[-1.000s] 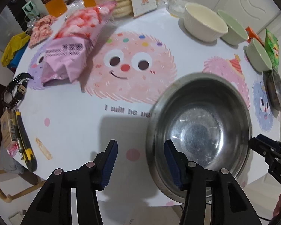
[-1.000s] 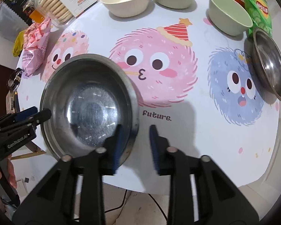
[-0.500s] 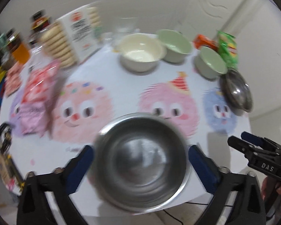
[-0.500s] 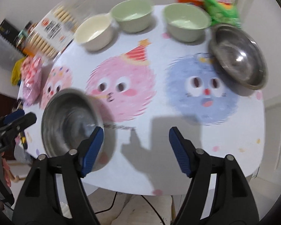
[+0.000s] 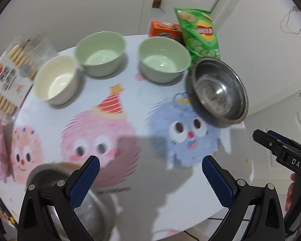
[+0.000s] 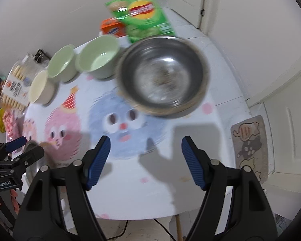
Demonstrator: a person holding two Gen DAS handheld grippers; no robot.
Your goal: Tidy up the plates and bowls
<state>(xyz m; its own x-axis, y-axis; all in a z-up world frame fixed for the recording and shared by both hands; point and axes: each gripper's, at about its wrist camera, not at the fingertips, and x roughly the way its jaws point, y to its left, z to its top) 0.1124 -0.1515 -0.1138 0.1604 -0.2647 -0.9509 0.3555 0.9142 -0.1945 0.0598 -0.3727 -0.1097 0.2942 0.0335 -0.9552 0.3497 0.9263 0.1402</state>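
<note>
Over the table (image 5: 142,92) I have both grippers empty: left gripper (image 5: 150,172) spread wide, right gripper (image 6: 145,154) parted, short of the steel bowl (image 6: 162,76).

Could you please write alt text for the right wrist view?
The open right gripper, its blue-padded fingers empty, hovers above a round white cartoon-printed table, facing a shiny round steel bowl. Behind stand two pale green bowls, a cream bowl and a green crisp bag.

free: table (image 5: 142,100) centre | blocked: far edge, 3 bowls (image 5: 101,53), steel bowl (image 5: 218,90)
</note>
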